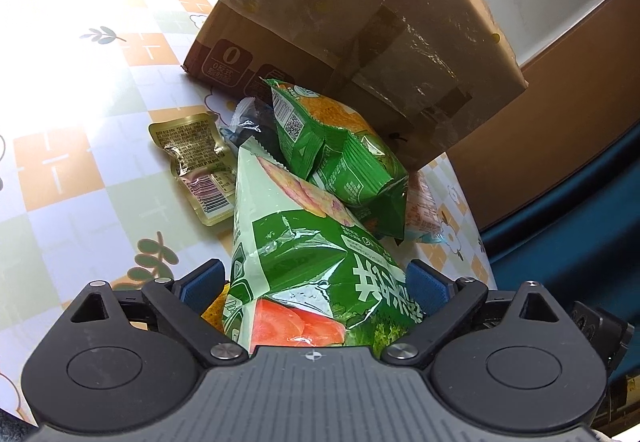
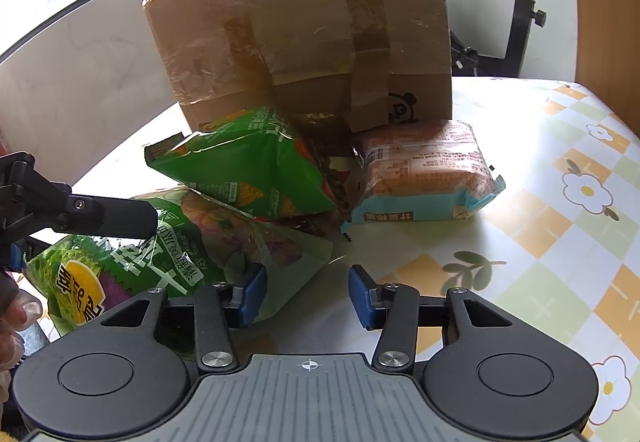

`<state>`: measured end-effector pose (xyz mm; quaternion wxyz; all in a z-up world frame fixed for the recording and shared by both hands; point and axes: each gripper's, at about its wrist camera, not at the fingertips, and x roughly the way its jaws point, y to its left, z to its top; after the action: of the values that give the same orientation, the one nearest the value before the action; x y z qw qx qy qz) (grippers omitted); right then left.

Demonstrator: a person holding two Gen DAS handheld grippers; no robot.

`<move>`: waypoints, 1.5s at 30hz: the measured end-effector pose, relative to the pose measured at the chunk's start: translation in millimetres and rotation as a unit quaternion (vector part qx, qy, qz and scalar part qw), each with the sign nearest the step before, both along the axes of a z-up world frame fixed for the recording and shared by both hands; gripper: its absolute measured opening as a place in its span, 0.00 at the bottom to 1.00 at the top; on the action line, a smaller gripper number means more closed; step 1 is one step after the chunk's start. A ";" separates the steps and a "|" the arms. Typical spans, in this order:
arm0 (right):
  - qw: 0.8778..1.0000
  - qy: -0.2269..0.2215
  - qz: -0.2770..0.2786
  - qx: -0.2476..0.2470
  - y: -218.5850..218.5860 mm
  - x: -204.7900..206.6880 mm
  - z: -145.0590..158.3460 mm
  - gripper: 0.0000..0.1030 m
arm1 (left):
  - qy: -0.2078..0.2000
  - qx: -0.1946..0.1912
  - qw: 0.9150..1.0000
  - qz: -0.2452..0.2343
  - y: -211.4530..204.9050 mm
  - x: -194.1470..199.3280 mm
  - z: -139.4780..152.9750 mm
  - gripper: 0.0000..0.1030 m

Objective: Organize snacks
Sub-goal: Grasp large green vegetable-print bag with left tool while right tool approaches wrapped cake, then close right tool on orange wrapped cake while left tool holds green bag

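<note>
Between your left gripper (image 1: 316,282) and its blue pads sits the big pale-green chip bag (image 1: 296,250), low and centre in the left wrist view. The jaws stand wide, pads clear of the film on both sides, so nothing is gripped. That bag is puffed with air, light, and its film looks glossy and slippery; the chips inside would crush under a hard squeeze, I'd say. Take it by the crimped seal at the top end, or pinch gently across the middle.

Up the frame, the darker green bag (image 1: 340,154) leans on it, with the taped cardboard box (image 1: 360,22) behind and a small gold pouch (image 1: 196,158) flat on the desk (image 1: 80,162) to the left.

Over in the right wrist view, your right gripper (image 2: 307,292) holds its jaws partly open over bare desk, with nothing between them. The brown wrapped pack (image 2: 424,170) at centre right looks soft and squashy.
</note>
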<state>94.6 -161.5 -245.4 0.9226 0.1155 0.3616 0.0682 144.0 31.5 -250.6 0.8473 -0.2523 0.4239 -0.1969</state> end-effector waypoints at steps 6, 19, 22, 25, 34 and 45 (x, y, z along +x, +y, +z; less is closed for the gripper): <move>1.000 -0.003 0.003 -0.001 1.3 0.9 0.4 0.42 | 0.003 0.004 1.000 -0.011 -6.0 3.2 -3.7 0.96; 1.000 -0.016 -0.009 0.005 -5.6 -2.5 5.5 0.43 | -0.026 0.005 1.000 -0.008 4.0 -6.2 5.0 0.71; 0.999 -0.028 -0.029 0.010 -16.2 -4.9 9.5 0.43 | -0.044 -0.002 0.999 -0.007 9.8 -12.3 12.6 0.71; 0.998 -0.033 -0.054 0.014 -29.1 -6.7 11.9 0.43 | -0.070 0.003 0.998 -0.006 12.8 -18.1 24.1 0.71; 0.995 -0.044 -0.094 0.005 -54.3 -10.0 15.0 0.51 | -0.141 0.035 0.989 0.016 30.8 -37.5 56.6 0.71; 0.993 -0.069 -0.083 -0.048 -63.8 11.0 23.2 0.57 | -0.195 0.043 0.976 0.087 68.2 -43.4 92.2 0.71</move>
<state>105.6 -225.3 -222.1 0.9524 0.0959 0.2889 -0.0179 100.7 99.7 -158.4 0.9376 -0.2085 0.2350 -0.1491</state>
